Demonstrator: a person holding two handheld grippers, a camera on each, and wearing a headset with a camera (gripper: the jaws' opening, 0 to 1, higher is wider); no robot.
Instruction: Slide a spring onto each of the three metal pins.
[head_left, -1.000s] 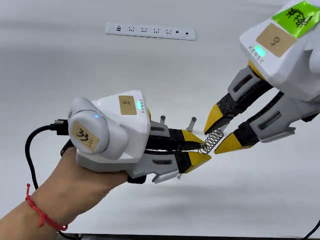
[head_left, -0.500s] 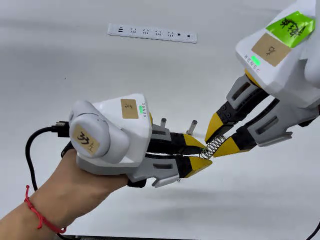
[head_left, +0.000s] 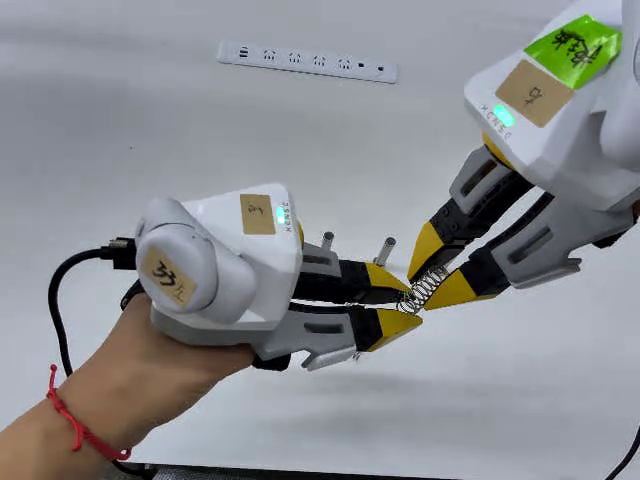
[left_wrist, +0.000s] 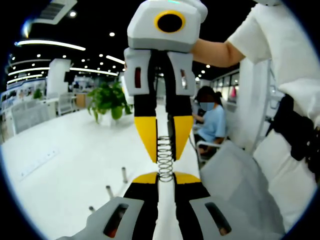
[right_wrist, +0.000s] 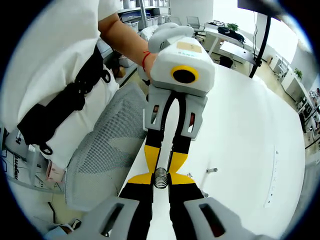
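**Spring position relative to both jaw pairs**

In the head view, the left gripper (head_left: 413, 303) enters from the lower left, held in a hand (head_left: 150, 370), with its jaws pointing to the right of the frame. The right gripper (head_left: 420, 290) enters from the upper right, with its jaws angled down and to the left. The two sets of yellow tips meet just right of centre.

The spring (head_left: 425, 287) lies at that meeting point, above the white workbench (head_left: 200, 130).

- **Right gripper jaws:** These are drawn in on the spring. In the left gripper view, the yellow fingers (left_wrist: 146, 137) flank the coil on both sides and touch it.
- **Left gripper jaws:** These stand close together with a narrow gap. The near end of the spring sits at their tips, at the lower centre of the left gripper view. It cannot be told whether they grip it.
- **Spring orientation:** The spring runs in line with the left gripper's jaws and across the tips of the right gripper's jaws.

Two upright metal pins (head_left: 384, 248) stand on the workbench just behind the left gripper's fingers, apart from the spring. The left gripper view shows three pins in a row at lower left.

A power strip (head_left: 307, 61) lies at the upper centre of the head view.
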